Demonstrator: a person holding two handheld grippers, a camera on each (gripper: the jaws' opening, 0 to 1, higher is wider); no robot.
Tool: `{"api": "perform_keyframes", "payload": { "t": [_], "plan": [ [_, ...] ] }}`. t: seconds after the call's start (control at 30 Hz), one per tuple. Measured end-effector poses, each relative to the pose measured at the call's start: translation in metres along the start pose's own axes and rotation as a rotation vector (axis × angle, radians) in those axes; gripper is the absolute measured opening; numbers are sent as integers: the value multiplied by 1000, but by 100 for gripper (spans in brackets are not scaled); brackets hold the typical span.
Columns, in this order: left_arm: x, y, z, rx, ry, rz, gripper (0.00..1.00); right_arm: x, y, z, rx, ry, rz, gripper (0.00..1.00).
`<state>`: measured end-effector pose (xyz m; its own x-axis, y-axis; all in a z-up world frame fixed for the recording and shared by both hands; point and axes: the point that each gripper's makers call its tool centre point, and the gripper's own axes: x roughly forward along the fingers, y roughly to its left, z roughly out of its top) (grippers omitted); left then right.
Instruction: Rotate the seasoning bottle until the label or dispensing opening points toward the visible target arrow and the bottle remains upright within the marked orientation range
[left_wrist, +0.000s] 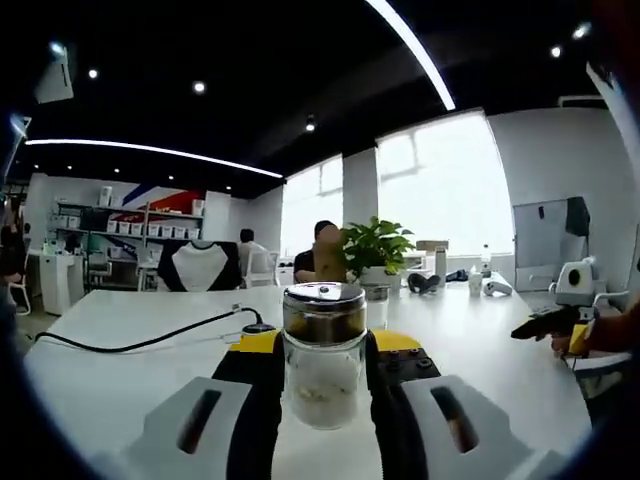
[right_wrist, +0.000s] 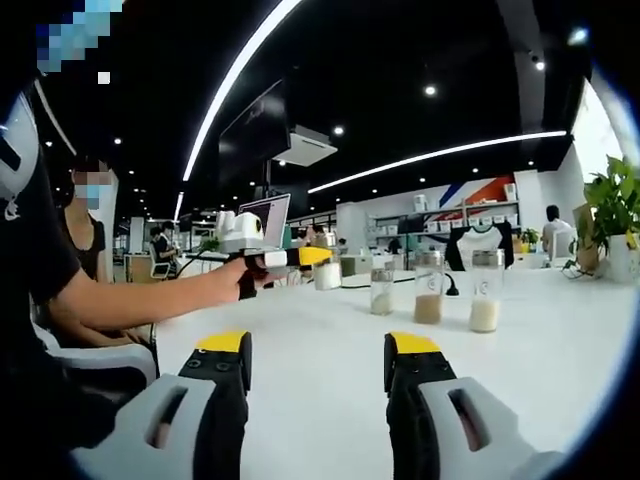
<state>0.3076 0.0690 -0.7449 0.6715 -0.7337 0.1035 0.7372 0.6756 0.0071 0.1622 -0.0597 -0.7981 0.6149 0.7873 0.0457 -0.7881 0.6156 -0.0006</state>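
Left gripper (left_wrist: 323, 385) clenched on upright seasoning bottle (left_wrist: 323, 352), white surface (left_wrist: 120, 375) bare around it; right gripper (right_wrist: 317, 372) released over open surface, three bottles (right_wrist: 430, 288) beyond.

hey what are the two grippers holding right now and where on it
The left gripper holds the seasoning bottle, jaws against the sides of its glass body, below the lid. The right gripper is open, holding nothing.

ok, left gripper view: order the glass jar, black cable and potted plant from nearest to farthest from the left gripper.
1. Glass jar: between the left gripper jaws, centre of the view.
2. Black cable: lying on the white table, ahead and to the left.
3. Potted plant: at the table's far end, just right of centre, by the windows.
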Motion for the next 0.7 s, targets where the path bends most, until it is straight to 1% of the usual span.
{"api": "perform_keyframes", "payload": {
  "t": [0.07, 0.1, 0.2, 0.23, 0.3, 0.33, 0.37, 0.4, 0.43, 0.47, 0.5, 0.57, 0.6, 0.67, 0.7],
  "plan": [
    [-1, -7, 0, 0, 4, -11, 33, 1, -3, -5, -2, 41, -21, 55],
    [-1, -11, 0, -1, 5, -20, 33, 2, -6, -3, -15, 32, -44, 57],
    [-4, -24, -1, -24, 6, -47, 33, 2, -7, -2, -13, 26, -46, 57],
    [-5, -26, -1, -25, 5, -51, 33, 2, -7, -2, -13, 26, -46, 57],
    [-5, -28, -1, -26, 4, -54, 33, 2, -7, -1, -14, 25, -44, 53],
    [-7, -39, -2, -33, 7, -79, 33, 5, 0, -2, -8, 38, -2, 50],
    [-7, -41, -2, -37, 7, -83, 33, 5, 0, -2, -5, 38, -4, 45],
    [-8, -45, -2, -49, 7, -87, 33, 6, 4, -2, 14, 35, 12, 41],
    [-9, -48, -2, -55, 4, -93, 33, 6, 4, 0, 39, 24, 11, 40],
    [-9, -50, -2, -58, 2, -99, 33, 7, 6, 3, 46, 2, 24, 40],
    [-10, -52, -2, -65, 0, -104, 33, 7, 10, 2, 42, 9, 48, 38],
    [-11, -58, 0, -74, -4, -114, 33, 6, 9, 2, 40, 16, 36, 35],
    [-11, -62, 1, -72, -5, -123, 33, 6, 10, 4, 34, 2, 36, 34],
    [-12, -66, 2, -77, -7, -131, 33, 6, 13, 5, 40, 0, 47, 29],
    [-12, -68, 2, -80, -7, -135, 33, 6, 12, 5, 38, -5, 41, 29]
  ]
}}
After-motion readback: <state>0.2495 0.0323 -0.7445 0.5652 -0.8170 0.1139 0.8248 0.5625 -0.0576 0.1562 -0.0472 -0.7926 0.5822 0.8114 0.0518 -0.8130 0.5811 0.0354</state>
